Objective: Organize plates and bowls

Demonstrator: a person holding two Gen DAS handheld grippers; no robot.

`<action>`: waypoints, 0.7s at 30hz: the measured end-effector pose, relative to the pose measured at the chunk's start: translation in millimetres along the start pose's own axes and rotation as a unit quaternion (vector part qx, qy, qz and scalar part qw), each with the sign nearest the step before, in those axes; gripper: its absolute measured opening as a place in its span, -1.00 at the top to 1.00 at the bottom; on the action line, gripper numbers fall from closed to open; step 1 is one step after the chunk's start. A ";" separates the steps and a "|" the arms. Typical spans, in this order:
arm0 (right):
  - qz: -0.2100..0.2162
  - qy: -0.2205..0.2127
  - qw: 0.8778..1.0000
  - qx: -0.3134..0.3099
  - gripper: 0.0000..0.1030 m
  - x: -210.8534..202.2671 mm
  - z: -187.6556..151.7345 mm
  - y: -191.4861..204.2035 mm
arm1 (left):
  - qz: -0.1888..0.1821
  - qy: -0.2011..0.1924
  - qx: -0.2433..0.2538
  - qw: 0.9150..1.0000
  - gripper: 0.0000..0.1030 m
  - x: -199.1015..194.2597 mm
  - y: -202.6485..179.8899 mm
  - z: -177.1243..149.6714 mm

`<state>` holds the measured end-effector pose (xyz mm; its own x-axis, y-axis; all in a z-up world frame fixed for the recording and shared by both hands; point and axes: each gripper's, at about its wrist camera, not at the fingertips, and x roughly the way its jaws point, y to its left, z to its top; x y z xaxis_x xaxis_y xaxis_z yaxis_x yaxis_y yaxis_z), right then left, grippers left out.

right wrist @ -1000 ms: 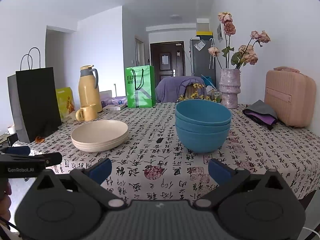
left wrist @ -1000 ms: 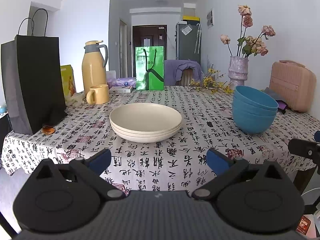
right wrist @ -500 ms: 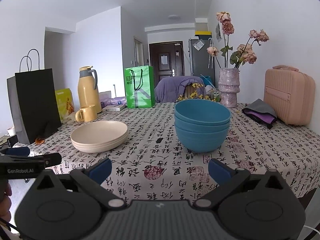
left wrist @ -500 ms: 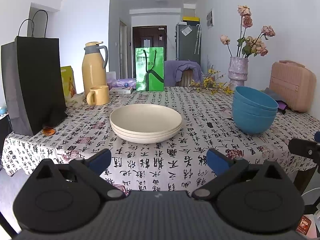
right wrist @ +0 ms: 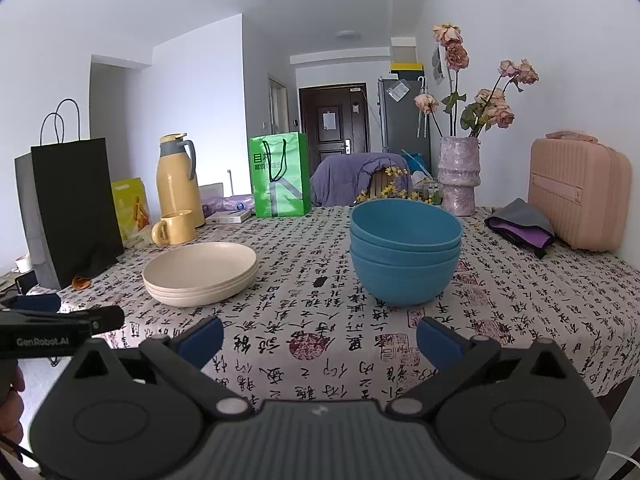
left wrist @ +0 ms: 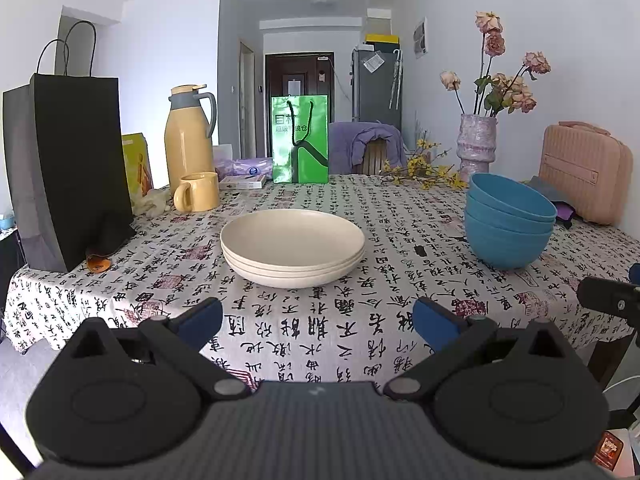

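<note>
I count three cream plates (left wrist: 292,240) in one stack and three blue bowls (right wrist: 405,256) nested in another. Farther back I see one mug (left wrist: 198,192), one flask (left wrist: 188,138), one vase (right wrist: 458,176), two paper bags, black (left wrist: 72,168) and green (left wrist: 300,140), and one pink case (right wrist: 578,194).

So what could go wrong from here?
Both grippers, left and right, are open and short of the table. The bowls are nested three high and could tip or separate if pinched by one rim. The plates are shallow; a rim grip might lift only the top one.
</note>
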<state>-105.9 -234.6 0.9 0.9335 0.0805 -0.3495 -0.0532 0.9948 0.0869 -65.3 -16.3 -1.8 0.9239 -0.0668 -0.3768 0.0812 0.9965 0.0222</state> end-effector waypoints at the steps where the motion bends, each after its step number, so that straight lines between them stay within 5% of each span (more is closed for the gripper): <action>1: 0.000 0.000 1.000 0.000 -1.00 -0.1 0.0 0.2 | 0.000 0.000 0.000 1.000 -1.00 0.1 0.0 0.1; 21: -0.001 0.002 1.000 0.005 -1.00 1.7 -0.3 -1.3 | 0.000 -0.001 0.000 1.000 -1.00 0.0 0.4 0.4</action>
<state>-104.3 -235.7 -0.1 0.9323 0.0779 -0.3533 -0.0472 0.9944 0.0945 -65.2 -15.9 -1.5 0.9244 -0.0666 -0.3755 0.0810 0.9965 0.0227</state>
